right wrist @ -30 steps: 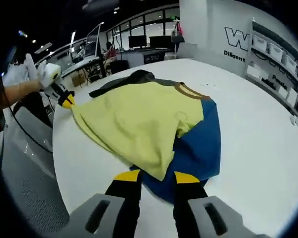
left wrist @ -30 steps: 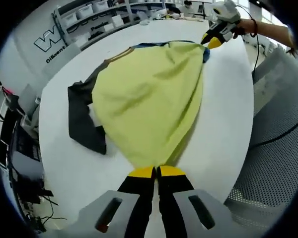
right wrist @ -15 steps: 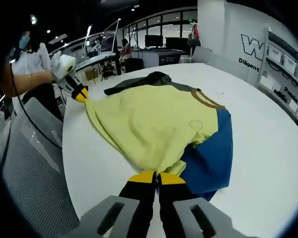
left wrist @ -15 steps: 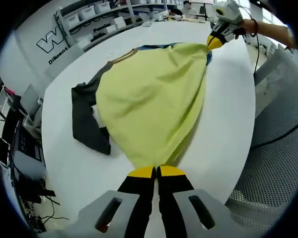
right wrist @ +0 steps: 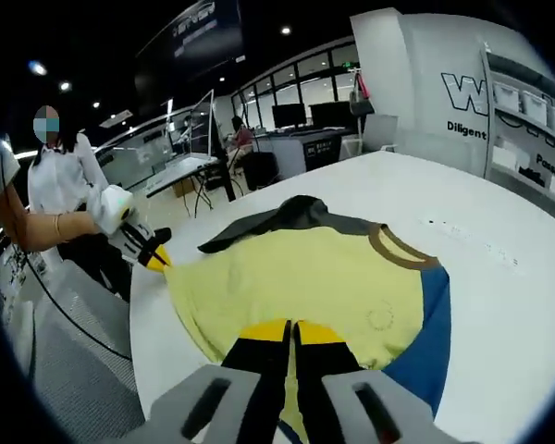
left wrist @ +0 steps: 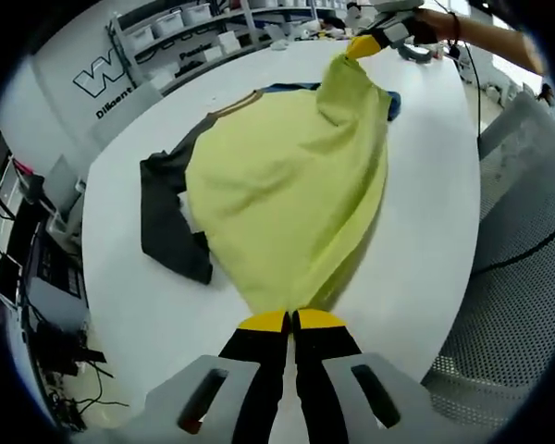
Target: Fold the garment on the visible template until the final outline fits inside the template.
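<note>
- Yellow cloth is the main thing I see: the garment (left wrist: 287, 185) lies spread on the white counter (left wrist: 425, 231), its yellow body on top, a dark grey sleeve (left wrist: 166, 222) out to one side and a blue panel (right wrist: 425, 342) along the other edge.
- My left gripper (left wrist: 291, 321) has its jaws together, clamped on one yellow corner of the garment at the near edge of the counter.
- My right gripper (right wrist: 290, 326) also has its jaws pressed together on yellow cloth; in the left gripper view it sits at the far end (left wrist: 363, 46), holding the opposite corner lifted off the counter.
- In the right gripper view I see the brown collar (right wrist: 398, 250) beside the blue panel, and the left gripper (right wrist: 157, 259) at the far yellow corner.
- Shelves with bins (left wrist: 185, 23) stand behind the counter.
</note>
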A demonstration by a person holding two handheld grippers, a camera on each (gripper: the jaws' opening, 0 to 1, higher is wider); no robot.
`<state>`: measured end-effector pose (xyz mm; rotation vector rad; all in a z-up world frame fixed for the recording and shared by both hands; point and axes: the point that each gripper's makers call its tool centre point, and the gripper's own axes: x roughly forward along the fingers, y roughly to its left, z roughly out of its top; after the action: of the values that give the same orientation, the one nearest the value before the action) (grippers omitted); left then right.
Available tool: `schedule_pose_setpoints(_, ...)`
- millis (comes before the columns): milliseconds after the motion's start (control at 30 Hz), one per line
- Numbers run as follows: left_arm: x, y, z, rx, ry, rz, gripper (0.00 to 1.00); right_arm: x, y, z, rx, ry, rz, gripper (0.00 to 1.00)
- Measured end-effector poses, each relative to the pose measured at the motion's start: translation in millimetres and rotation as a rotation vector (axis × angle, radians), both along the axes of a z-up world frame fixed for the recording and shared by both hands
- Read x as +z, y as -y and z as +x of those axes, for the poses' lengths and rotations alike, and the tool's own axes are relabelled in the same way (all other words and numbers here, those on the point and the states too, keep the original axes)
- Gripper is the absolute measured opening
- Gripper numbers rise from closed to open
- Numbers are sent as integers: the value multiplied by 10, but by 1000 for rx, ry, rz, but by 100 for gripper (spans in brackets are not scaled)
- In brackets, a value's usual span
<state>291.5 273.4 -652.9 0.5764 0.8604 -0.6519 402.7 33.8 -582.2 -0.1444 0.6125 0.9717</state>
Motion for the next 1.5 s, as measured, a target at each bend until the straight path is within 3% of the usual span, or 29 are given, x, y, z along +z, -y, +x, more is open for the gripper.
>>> schedule_pose_setpoints(300,-1,-7,-1,2,6,-1,4,-312,-188,313,-35,-40,-68,0)
schedule_pose_setpoints(567,-71,-36,-19,16,0,4,4,-628,22,589,-136,-44,-211,0)
schedule_pose_setpoints(767,-84,-42,-21,19,-4,3,4,-714,83,611,-147,-51,-244,0)
schedule_pose_setpoints(867,-78,-46,-16,21,-3,4,4,-767,137,608,-170,-66,-239,0)
schedule_pose_setpoints(967,-79,-46,-14,24,-3,6,4,-636,176,622,-231,-76,-162,0)
schedule_pose_setpoints(1167,-73,-54,4,35,5,7,4,-504,301,451,-243,-83,-135,20)
schedule_pose_setpoints(1500,-72,-51,2,32,11,10,4,-621,560,121,-273,-127,-176,24)
